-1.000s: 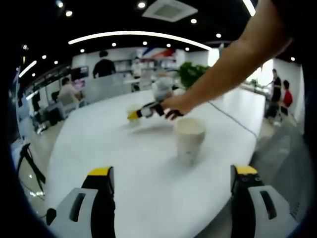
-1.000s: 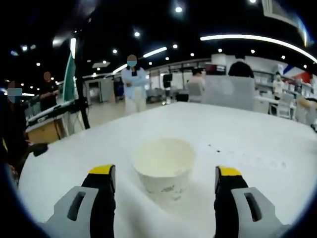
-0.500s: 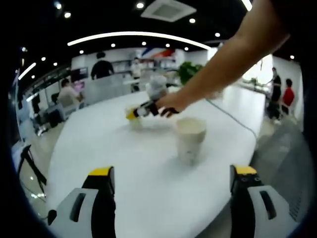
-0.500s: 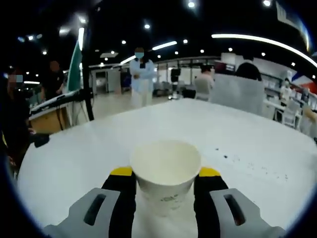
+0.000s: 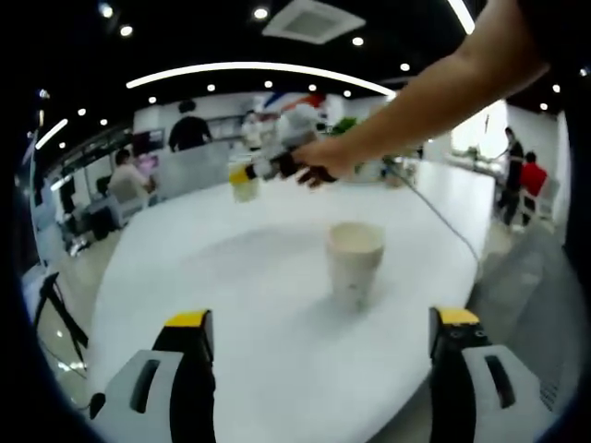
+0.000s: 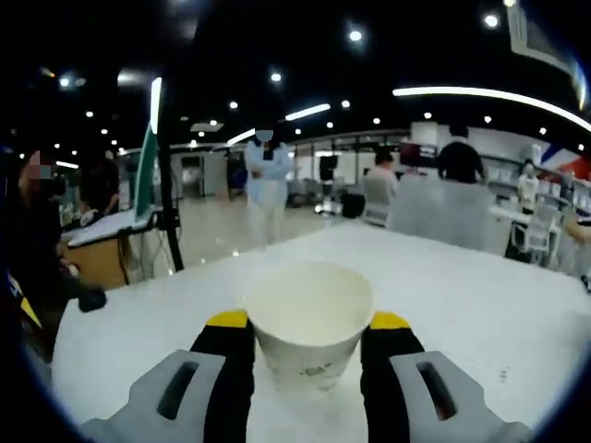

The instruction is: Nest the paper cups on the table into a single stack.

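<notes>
Cup (image 6: 308,323) in the right gripper (image 6: 308,343) had left the surface (image 6: 462,305) since half a second earlier: in the right gripper view the yellow-tipped jaws were clamped on either side of its wall, as they were then, but the white top had dropped lower in the frame and the cup's base looked clear of it. In the left gripper view the same gripper, held in the person's hand (image 5: 319,159), appeared raised above the far part of the surface, carrying the small cup (image 5: 244,181); half a second before it sat down near the tabletop. Judgement: the pick was complete and the carry had begun.

Second cup (image 5: 355,260) stood upright near the middle of the surface, mouth up and unoccupied as far as could be seen, well apart from the lifted one. It lay ahead of the left gripper (image 5: 319,346), whose jaws stood wide apart with nothing between them, unchanged over the last second.

Nesting was not yet done. The lifted cup probably needed to travel over the standing one, mouth up, and go down into it; the standing cup was unrestrained and might tip or slide if struck off-centre.

Background: office hall, ceiling lights, several people standing or seated beyond the surface.
</notes>
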